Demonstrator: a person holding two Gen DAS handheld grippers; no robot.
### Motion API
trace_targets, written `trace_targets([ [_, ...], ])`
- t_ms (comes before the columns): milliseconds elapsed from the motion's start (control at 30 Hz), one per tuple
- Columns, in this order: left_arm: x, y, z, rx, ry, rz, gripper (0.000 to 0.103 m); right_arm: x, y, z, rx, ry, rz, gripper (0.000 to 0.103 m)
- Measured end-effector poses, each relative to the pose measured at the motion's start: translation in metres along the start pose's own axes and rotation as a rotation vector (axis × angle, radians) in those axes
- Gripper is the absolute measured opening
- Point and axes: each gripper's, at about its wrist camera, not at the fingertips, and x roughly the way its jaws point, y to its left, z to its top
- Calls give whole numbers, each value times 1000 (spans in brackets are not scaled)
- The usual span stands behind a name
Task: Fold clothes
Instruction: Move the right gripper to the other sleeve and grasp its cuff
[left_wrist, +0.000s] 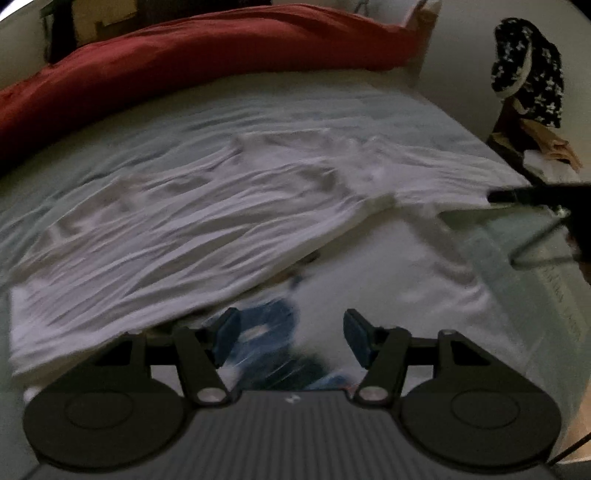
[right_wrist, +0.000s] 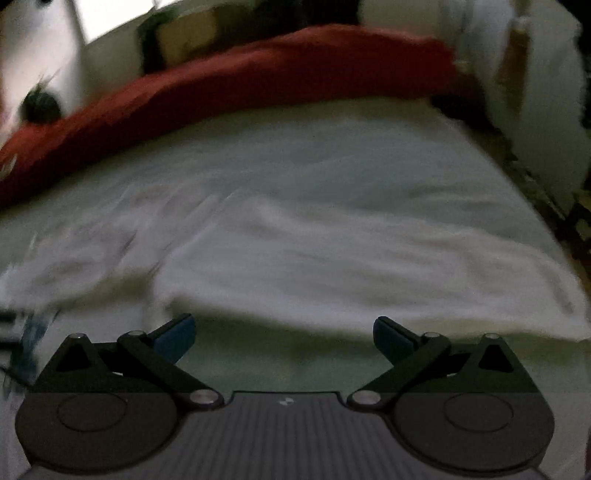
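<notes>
Garment: a white T-shirt (left_wrist: 166, 229) of thin, creased fabric lay spread on the bed, its upper layer folded diagonally over the lower one; a blue printed graphic (left_wrist: 269, 332) showed on the exposed lower layer.
Garment position: the shirt lay in the near half of the bed, directly ahead of both tools; in the right wrist view it appeared as a wide, blurred white band (right_wrist: 351, 258).
Bed surface: a pale grey-green sheet (left_wrist: 258, 110), soft and rippled with shallow folds.
Blanket: a dark red blanket (left_wrist: 221, 48), thick and rolled into a long ridge along the far edge of the bed.
Left gripper (left_wrist: 291, 338): matte black linkage arms with blue pads; jaws stood apart, nothing between them, poised over the printed area of the shirt.
Right gripper (right_wrist: 284, 339): same construction; jaws stood wide apart and empty, over bare sheet just short of the shirt's near edge.
Right gripper in left view: a dark finger (left_wrist: 524, 194) reached in from the right, at the shirt's edge; contact could not be determined.
Background: a black-and-white patterned cloth (left_wrist: 528, 70) hung at the far right.
</notes>
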Motion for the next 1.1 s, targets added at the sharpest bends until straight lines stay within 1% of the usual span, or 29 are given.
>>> trace_targets([
  [67,9,-13,9,19,6,-16,62,3,-27,13,48,-33,-7,103],
  [133,18,-25,16,39,18,-26,62,11,-51,19,96,-60,5,103],
  [200,25,-35,21,62,27,-33,62,23,-71,18,146,-17,-23,103],
  [300,33,-47,24,91,46,-44,63,25,-93,-1,230,45,-3,103],
  [433,37,-56,29,116,57,-44,63,4,-106,-18,234,57,-33,103],
  [467,37,-59,32,124,50,-43,63,0,-110,-17,253,45,-32,103],
  [600,38,-67,44,137,26,-49,63,-7,-114,13,238,-85,-14,103],
  [633,40,-69,46,135,26,-53,63,-3,-115,22,236,-110,-10,103],
  [733,46,-75,50,131,28,-62,63,22,-123,35,298,-103,2,103],
  [767,48,-77,50,134,30,-64,63,30,-129,32,332,-83,11,103],
  [833,51,-80,49,135,42,-67,63,39,-142,16,420,-11,-3,103],
  [900,53,-81,46,133,58,-64,63,28,-148,-1,429,-56,29,103],
  [1000,54,-80,44,120,71,-61,63,11,-153,-7,446,-15,24,103],
  [1033,54,-80,44,115,71,-60,63,5,-156,-8,471,-1,14,103],
  [1100,54,-82,46,109,67,-65,63,-6,-169,-13,543,-12,34,103],
])
